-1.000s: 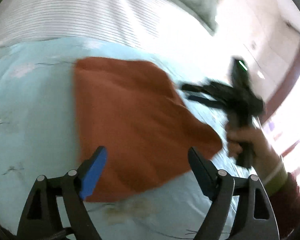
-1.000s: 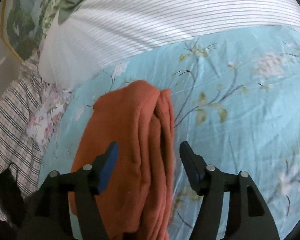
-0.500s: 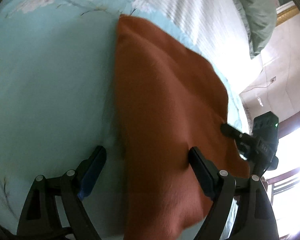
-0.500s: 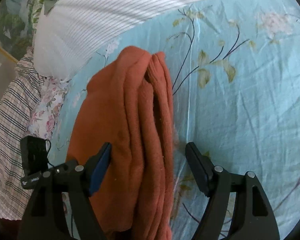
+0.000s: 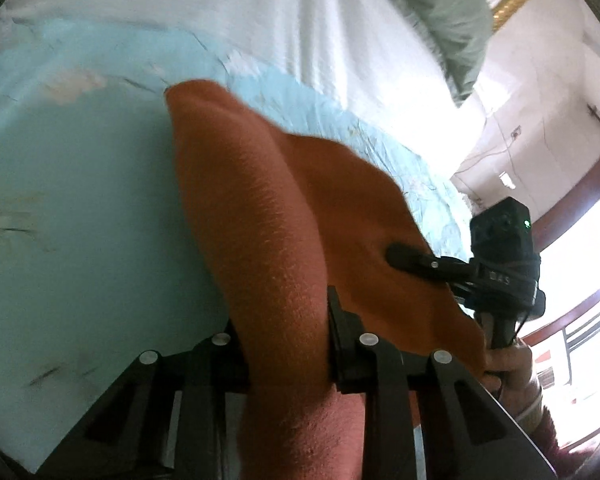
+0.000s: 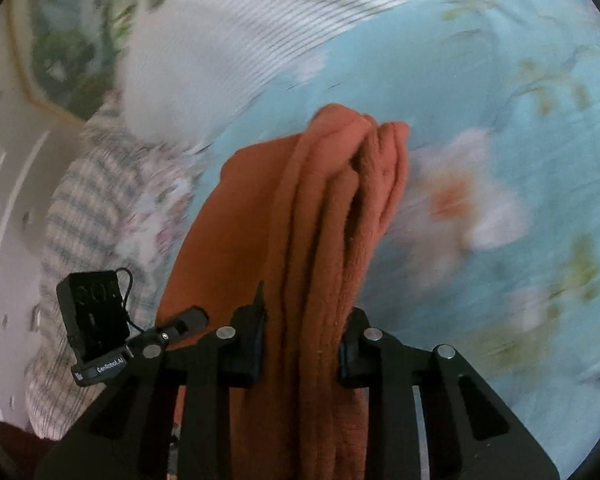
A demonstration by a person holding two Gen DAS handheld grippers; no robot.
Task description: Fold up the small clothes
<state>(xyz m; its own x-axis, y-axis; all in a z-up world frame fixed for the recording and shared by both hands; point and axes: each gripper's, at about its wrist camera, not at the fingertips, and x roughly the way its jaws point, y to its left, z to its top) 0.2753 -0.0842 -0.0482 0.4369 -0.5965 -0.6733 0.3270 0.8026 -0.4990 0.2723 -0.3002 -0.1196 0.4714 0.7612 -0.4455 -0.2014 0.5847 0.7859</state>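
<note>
A folded orange garment point(image 5: 267, 216) lies across the light blue flowered bed sheet point(image 5: 79, 216). My left gripper point(image 5: 285, 328) is shut on one edge of it, the cloth bunched between the fingers. My right gripper point(image 6: 302, 344) is shut on the opposite edge, where several stacked orange layers point(image 6: 340, 208) show. The right gripper also shows in the left wrist view point(image 5: 416, 258), pressed against the garment's far side. The left gripper shows in the right wrist view point(image 6: 179, 326), at the cloth's left edge.
A white striped pillow point(image 6: 235, 40) lies beyond the garment. A checked cloth point(image 6: 83, 208) lies at the left of the right wrist view. A green-grey pillow point(image 5: 440, 12) and a wall with a window point(image 5: 580, 264) are at the right of the left wrist view.
Both grippers went from open around the garment's edges to shut on them. The cloth now bunches up between each pair of fingers.
</note>
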